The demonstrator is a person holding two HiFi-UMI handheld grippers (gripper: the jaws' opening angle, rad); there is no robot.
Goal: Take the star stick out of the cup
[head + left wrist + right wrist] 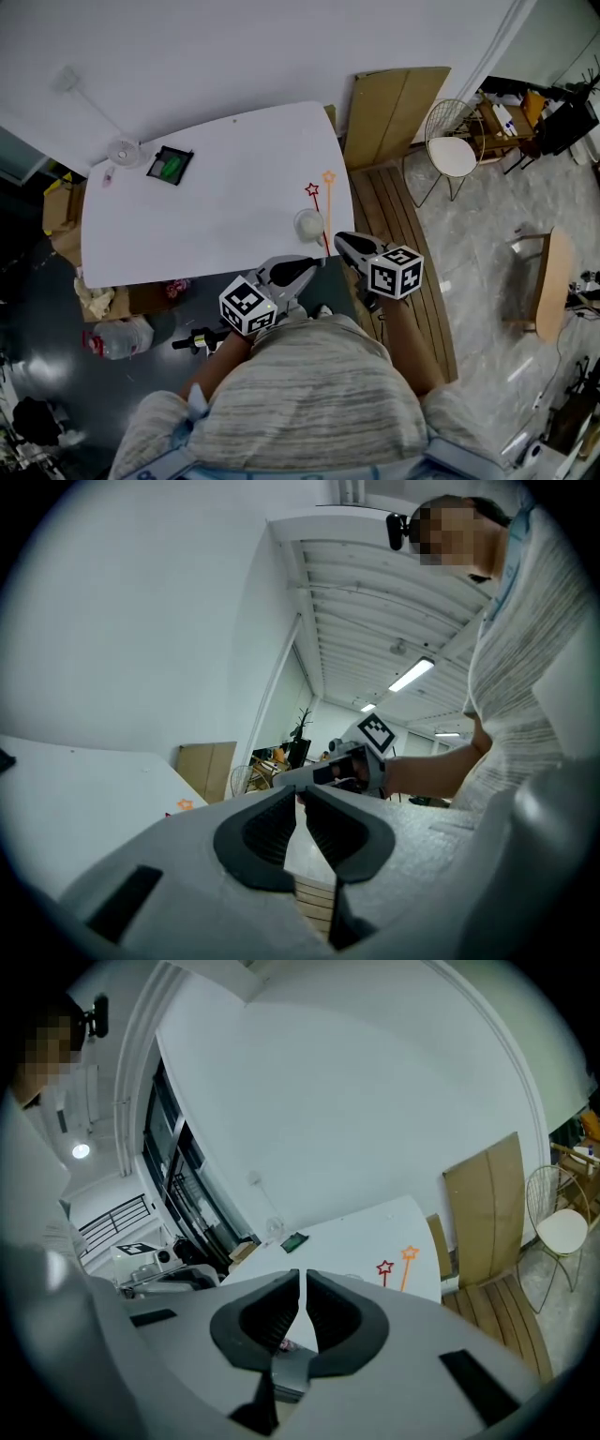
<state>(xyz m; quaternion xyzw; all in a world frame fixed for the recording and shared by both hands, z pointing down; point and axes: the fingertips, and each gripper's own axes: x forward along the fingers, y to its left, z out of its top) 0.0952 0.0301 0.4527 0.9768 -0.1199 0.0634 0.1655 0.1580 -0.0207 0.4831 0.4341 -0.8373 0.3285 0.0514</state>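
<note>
Jaws of the left gripper [299, 795] are seen closed on each other, and nothing is caught between them. The right gripper [302, 1275] is clenched in the same way and is also empty. Both are held at the nearest corner of the white table [187, 216], side by side but apart from each other. The cup [308, 223] is placed just ahead of the right gripper's tips, a little to their left. The red star stick [312, 190] is seen rising from the cup, on its far side from the grippers. The orange star stick [328, 176] is found along the cup's right side. Whether its lower end is inside the cup cannot be told. Neither stick is touched by a gripper.
</note>
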